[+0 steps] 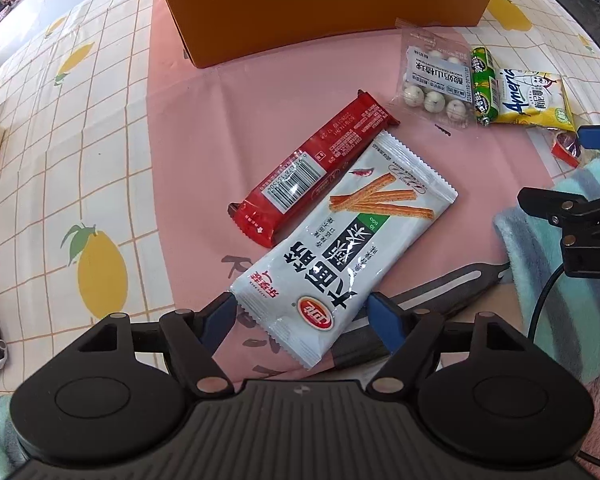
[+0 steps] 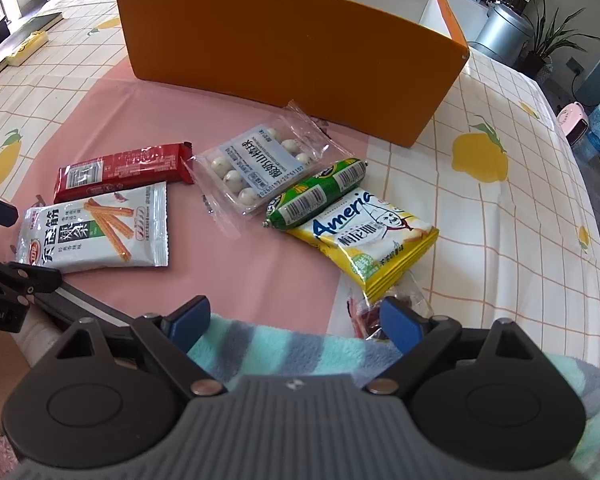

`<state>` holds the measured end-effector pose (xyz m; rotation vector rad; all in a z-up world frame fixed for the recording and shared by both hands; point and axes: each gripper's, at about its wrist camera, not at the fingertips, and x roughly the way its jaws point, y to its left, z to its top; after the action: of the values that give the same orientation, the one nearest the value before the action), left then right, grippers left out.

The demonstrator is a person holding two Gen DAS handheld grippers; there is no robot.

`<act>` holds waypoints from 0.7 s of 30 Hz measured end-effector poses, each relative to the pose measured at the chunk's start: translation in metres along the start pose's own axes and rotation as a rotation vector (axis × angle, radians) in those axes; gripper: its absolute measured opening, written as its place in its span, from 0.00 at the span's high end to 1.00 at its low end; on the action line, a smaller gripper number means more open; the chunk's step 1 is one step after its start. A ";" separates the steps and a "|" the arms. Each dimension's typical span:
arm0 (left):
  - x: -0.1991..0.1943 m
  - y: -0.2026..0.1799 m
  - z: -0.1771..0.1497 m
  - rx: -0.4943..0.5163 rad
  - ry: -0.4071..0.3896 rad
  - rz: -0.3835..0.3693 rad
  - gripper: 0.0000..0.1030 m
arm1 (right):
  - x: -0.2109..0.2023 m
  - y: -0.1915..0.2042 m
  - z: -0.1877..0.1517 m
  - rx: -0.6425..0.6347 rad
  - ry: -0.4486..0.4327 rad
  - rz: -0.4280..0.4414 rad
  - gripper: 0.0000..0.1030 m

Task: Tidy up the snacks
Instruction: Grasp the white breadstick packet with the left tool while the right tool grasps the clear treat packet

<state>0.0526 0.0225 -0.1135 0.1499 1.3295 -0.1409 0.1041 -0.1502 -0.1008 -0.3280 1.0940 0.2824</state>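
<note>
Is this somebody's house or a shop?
Most likely a home. The snacks lie on a lemon-print tablecloth beside an orange box, and behind the table stand a potted plant and a metal bin, like in a living room.

Bright even daylight, sharp focus, soft shadows, fisheye bending at edges.

Both wrist views steeply downward, close above tablecloth (image 1: 100,152), sharing snacks, orange box (image 2: 292,52)
</note>
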 end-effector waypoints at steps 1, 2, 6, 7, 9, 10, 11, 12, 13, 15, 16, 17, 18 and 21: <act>0.001 0.001 0.001 -0.012 -0.004 -0.011 0.15 | 0.001 0.000 0.001 0.001 -0.002 -0.005 0.19; 0.002 0.003 0.002 -0.021 -0.013 -0.018 0.16 | 0.001 0.000 0.002 0.004 -0.006 -0.008 0.21; 0.002 0.006 0.008 -0.035 -0.045 -0.023 0.22 | 0.005 -0.001 0.006 0.020 -0.007 -0.021 0.40; 0.002 0.007 0.011 -0.041 -0.054 -0.022 0.23 | 0.008 -0.003 0.007 0.033 0.006 -0.003 0.48; 0.002 0.005 0.016 -0.058 -0.072 -0.022 0.24 | 0.015 -0.009 0.009 0.083 0.041 0.033 0.73; 0.002 0.006 0.017 -0.066 -0.084 -0.024 0.25 | 0.017 -0.011 0.010 0.101 0.040 0.048 0.76; 0.002 0.006 0.018 -0.076 -0.096 -0.027 0.26 | 0.017 -0.012 0.011 0.111 0.030 0.062 0.80; 0.002 0.008 0.020 -0.089 -0.109 -0.031 0.27 | 0.017 -0.013 0.012 0.117 0.020 0.072 0.81; 0.002 0.009 0.021 -0.099 -0.121 -0.038 0.31 | 0.017 -0.012 0.013 0.120 0.012 0.075 0.81; 0.003 0.010 0.025 -0.113 -0.152 -0.060 0.36 | 0.019 -0.010 0.016 0.123 0.000 0.075 0.82; 0.003 0.010 0.027 -0.124 -0.159 -0.069 0.37 | 0.019 -0.010 0.017 0.128 -0.008 0.081 0.83; 0.004 0.011 0.029 -0.130 -0.169 -0.077 0.37 | 0.019 -0.010 0.018 0.133 -0.021 0.091 0.85; 0.005 0.011 0.031 -0.136 -0.182 -0.086 0.37 | 0.019 -0.010 0.019 0.138 -0.034 0.099 0.86; 0.007 0.011 0.033 -0.145 -0.222 -0.117 0.39 | 0.019 -0.012 0.021 0.161 -0.056 0.118 0.88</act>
<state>0.0884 0.0273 -0.1121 -0.0658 1.1229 -0.1549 0.1336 -0.1517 -0.1075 -0.1110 1.0748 0.3046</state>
